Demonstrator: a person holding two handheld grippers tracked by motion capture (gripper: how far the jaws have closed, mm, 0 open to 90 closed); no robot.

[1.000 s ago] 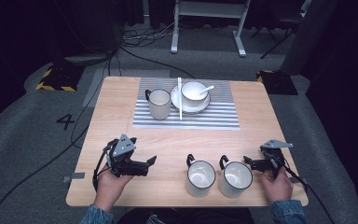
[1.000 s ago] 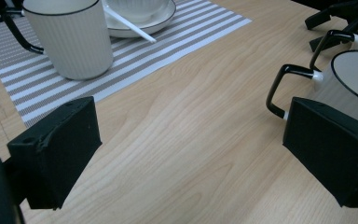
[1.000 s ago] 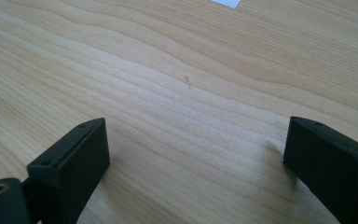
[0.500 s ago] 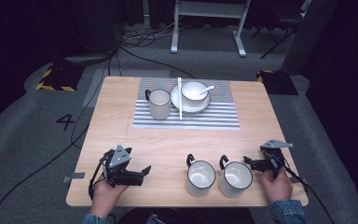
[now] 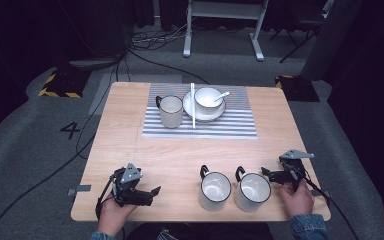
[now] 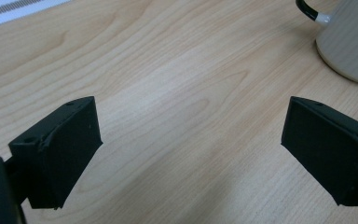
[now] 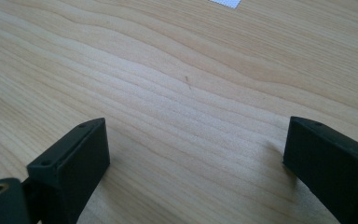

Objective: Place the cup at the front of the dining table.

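Two white mugs (image 5: 215,190) (image 5: 253,191) sit between the tongs, handles turned away for an easy rim pinch. Left gripper (image 5: 152,192) and right gripper (image 5: 266,173) gape wide, clamping nothing, low over table (image 5: 175,160).

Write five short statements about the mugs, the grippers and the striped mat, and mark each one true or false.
1. Two mugs, the left mug and the right mug, stand side by side at the near edge. True.
2. The left gripper clamps a mug. False: it is open, holding nothing.
3. The right gripper is open. True.
4. The bowl holds chopsticks. False: a spoon rests in it.
5. A third mug stands on the striped mat. True.
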